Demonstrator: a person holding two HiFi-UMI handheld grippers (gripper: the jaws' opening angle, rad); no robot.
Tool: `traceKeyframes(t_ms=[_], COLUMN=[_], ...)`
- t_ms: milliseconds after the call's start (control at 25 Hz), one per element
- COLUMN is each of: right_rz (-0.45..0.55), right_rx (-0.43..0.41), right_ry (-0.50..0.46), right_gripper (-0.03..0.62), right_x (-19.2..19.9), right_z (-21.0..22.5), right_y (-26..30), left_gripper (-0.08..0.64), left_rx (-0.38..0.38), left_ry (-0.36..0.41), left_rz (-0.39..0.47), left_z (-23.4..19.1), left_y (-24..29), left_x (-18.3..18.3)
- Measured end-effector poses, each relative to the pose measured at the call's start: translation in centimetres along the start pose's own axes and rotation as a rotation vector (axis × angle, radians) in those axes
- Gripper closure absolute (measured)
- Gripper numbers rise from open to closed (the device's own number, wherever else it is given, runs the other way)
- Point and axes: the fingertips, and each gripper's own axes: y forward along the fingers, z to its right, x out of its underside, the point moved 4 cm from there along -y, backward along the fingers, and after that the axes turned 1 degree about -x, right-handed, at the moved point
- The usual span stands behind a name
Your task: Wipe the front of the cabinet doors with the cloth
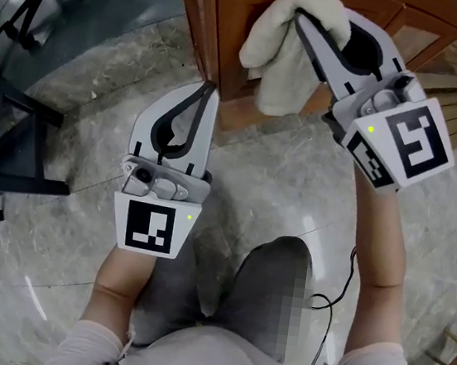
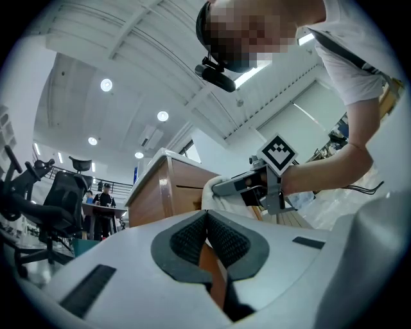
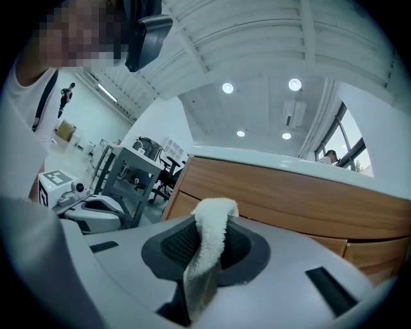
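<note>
Right gripper (image 1: 304, 20), 1 o'clock: jaws clamped on cloth (image 1: 281, 68), held at cabinet (image 1: 224, 27) door, likely for wiping. Left gripper (image 1: 205, 95), 11 o'clock: jaws together, empty, parked clear.

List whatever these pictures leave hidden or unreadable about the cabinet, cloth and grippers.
- Cabinet front: head view, mostly covered by the cloth and right gripper, rest cut off by the top edge.
- Cloth-to-cabinet contact: no view shows the gap.
- Most of the cloth: right gripper view, hidden behind its jaws.
- Distant people: left gripper view, too small.
</note>
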Motion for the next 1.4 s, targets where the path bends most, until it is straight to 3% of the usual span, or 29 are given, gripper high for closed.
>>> traceKeyframes(t_ms=[360, 1400], right_rz=[-0.006, -0.118], right_rx=[0.028, 0.243], right_ry=[-0.008, -0.026], right_gripper=[0.517, 0.517], right_x=[1.1, 4.0], right_z=[2.7, 11.4], right_y=[-1.2, -6.6], left_gripper=[0.541, 0.541], left_rx=[-0.014, 0.011], left_ry=[0.007, -0.005], left_rz=[-0.005, -0.002], left_z=[0.6, 2.8], left_y=[0.9, 2.2], left_x=[0.3, 1.0])
